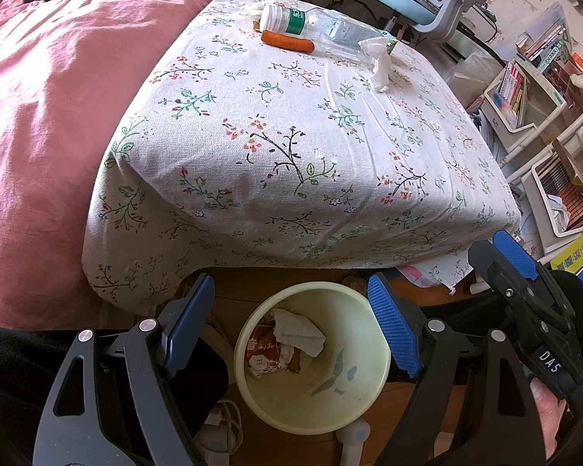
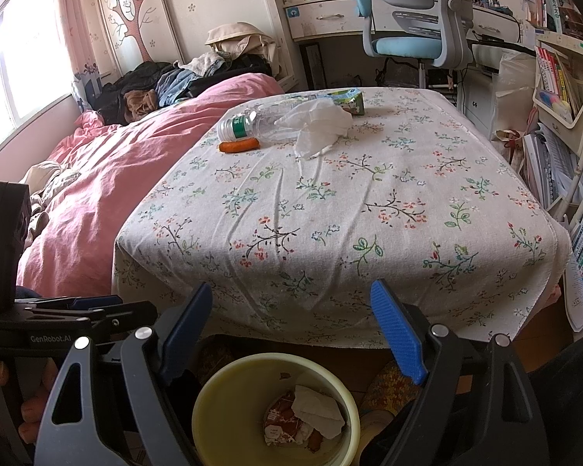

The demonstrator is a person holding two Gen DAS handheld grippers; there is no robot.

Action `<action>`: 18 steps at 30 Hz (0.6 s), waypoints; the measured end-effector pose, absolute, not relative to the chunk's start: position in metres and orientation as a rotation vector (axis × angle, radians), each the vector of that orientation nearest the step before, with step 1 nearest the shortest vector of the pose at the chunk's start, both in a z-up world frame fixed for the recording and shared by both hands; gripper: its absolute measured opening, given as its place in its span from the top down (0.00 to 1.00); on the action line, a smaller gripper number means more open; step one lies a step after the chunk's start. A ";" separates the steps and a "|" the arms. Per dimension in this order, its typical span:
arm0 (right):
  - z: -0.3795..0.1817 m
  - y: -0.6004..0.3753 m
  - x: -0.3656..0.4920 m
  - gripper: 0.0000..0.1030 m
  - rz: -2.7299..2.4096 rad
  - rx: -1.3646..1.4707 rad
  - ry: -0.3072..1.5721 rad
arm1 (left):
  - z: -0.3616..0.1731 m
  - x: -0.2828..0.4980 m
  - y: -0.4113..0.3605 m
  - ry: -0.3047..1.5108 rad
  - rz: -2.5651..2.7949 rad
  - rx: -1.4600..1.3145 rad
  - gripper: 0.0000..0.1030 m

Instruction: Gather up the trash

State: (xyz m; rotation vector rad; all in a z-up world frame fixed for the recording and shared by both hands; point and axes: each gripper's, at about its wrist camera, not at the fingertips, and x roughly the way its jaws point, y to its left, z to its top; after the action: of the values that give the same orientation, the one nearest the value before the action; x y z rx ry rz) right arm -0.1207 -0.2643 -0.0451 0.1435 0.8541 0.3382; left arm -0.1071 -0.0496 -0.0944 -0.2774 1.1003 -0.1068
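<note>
A clear plastic bottle (image 1: 322, 27) (image 2: 260, 120), an orange carrot-like piece (image 1: 287, 40) (image 2: 239, 146), a crumpled white tissue (image 1: 381, 62) (image 2: 322, 124) and a green carton (image 2: 348, 101) lie at the far end of the floral-cloth table (image 1: 291, 155) (image 2: 330, 213). Below its near edge a pale yellow bin (image 1: 369, 388) (image 2: 213, 388) stands on the floor, holding a tissue (image 1: 297, 334) (image 2: 316, 411) and a red wrapper (image 1: 262, 353) (image 2: 280, 427). My left gripper (image 1: 291, 330) and right gripper (image 2: 291, 332) both hang open over the bin, nothing between their fingers.
A bed with a pink duvet (image 1: 58, 136) (image 2: 116, 163) borders the table's left side. A blue-seated office chair (image 2: 408, 39) and desk stand beyond. Shelves of books (image 1: 524, 97) (image 2: 563, 77) crowd the right. White cables (image 1: 221, 423) lie on the floor by the bin.
</note>
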 end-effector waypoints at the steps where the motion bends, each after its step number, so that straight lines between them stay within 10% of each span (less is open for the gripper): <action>1: -0.045 -0.265 -0.120 0.22 0.338 0.143 0.855 | -0.094 -0.107 -0.050 1.100 -0.107 -0.277 0.24; 18: -0.046 -0.263 -0.121 0.22 0.337 0.138 0.855 | -0.094 -0.107 -0.049 1.100 -0.105 -0.281 0.24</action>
State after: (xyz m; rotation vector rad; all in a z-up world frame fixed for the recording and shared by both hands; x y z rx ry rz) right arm -0.1211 -0.2627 -0.0458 0.1383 0.8550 0.3367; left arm -0.1066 -0.0485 -0.0943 -0.2810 1.1005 -0.1055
